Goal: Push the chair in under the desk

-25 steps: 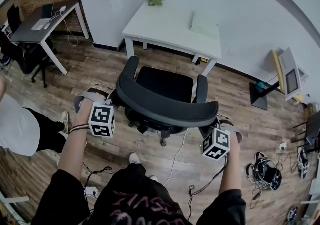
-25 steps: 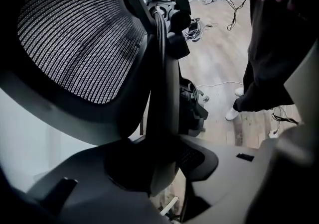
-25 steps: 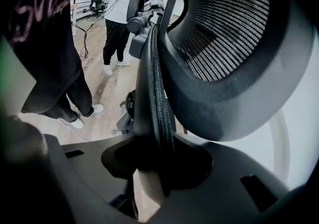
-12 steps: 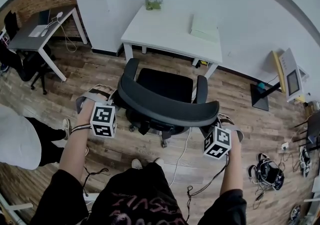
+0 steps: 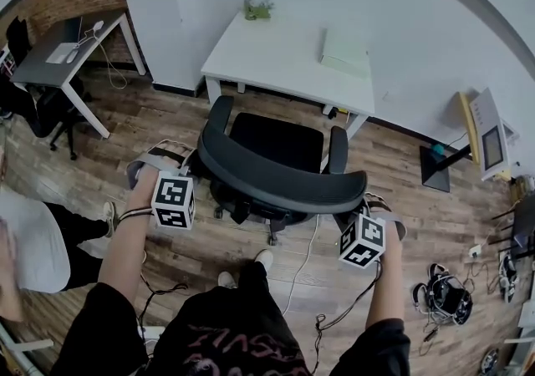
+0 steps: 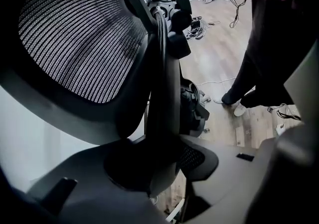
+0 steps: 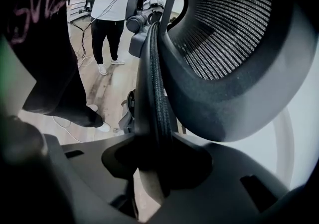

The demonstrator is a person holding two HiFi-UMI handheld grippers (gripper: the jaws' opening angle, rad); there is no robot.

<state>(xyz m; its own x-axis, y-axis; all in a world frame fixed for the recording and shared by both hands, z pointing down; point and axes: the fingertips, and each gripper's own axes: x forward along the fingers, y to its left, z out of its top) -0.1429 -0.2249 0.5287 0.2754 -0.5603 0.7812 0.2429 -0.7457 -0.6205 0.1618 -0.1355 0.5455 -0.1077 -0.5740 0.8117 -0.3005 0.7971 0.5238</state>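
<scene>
Your left claw (image 5: 191,167) and right claw (image 5: 358,205) each clamp one end of the chair (image 5: 276,142) back, with the white bench (image 5: 276,57) straight ahead of both, just beyond the seat.

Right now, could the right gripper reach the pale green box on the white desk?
Probably not: the right gripper is clamped on the black mesh chair, which stands between it and the pale green box.
</scene>
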